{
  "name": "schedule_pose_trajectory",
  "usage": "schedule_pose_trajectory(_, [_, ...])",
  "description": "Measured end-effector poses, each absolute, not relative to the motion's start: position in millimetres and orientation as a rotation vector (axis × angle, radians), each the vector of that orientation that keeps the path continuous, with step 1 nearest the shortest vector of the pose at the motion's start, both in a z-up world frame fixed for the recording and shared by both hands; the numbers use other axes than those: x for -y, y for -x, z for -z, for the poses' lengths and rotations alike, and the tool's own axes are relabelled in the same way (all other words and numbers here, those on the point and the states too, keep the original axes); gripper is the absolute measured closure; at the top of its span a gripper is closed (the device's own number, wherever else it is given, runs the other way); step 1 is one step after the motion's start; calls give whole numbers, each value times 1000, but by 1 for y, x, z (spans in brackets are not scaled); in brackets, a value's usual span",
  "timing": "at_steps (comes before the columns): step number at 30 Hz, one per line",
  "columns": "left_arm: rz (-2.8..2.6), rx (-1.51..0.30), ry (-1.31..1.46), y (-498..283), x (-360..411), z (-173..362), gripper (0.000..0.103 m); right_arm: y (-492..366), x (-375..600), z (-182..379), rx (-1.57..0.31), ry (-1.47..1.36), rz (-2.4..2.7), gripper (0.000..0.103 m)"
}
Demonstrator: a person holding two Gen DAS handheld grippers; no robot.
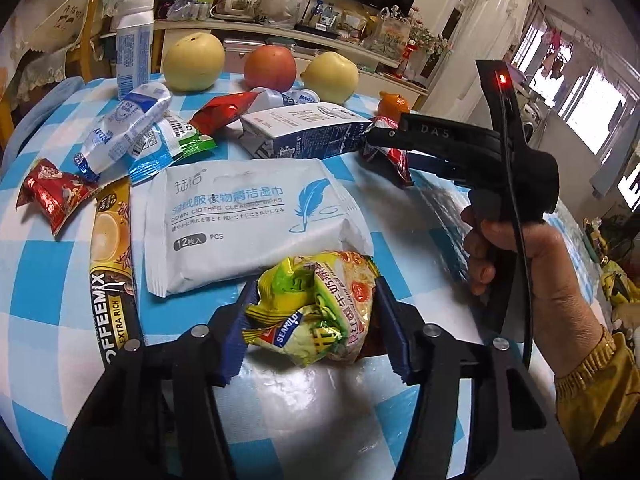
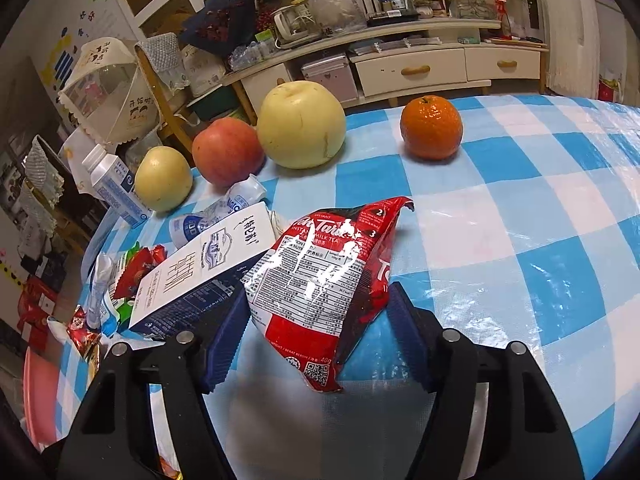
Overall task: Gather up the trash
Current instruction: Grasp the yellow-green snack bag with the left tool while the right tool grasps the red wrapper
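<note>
Item 1 — crumpled yellow-green wrapper [image 1: 312,308], near table edge, just in front of wipes pack [image 1: 240,220]. Left gripper [image 1: 316,324]: blue pads look to press both sides of it; wrapper bulges between them. Light, soft, crackly foil; prob. slippery. Best hold: across the bunched middle.

Item 2 — red milk-tea sachet [image 2: 320,280], leaning beside milk carton [image 2: 200,272]. Right gripper [image 2: 316,320]: jaws part-closed around lower half; left pad touching, right pad near — contact there unclear. Thin, flimsy, glossy; grip low on the flat body.

Room: bare checked tablecloth [image 2: 520,260] to the sachet's right, orange [image 2: 431,127] well apart. Clutter crowds the other side.
</note>
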State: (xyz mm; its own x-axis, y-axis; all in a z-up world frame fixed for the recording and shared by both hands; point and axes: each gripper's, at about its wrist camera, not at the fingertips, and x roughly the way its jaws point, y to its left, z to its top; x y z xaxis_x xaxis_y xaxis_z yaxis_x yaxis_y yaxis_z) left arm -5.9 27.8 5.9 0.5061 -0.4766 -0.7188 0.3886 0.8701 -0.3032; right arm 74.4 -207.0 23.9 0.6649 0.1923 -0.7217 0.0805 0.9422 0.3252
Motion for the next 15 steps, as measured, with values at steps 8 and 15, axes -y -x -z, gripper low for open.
schedule_pose_trajectory(8, [525,-909,159,4,-43,-5,50,-63,205,-33,-831,-337,-66,37])
schedule_pose_trajectory(15, [509,-910,187,6,-56,-10,52,-40,207,-48,-779,-346,-82,37])
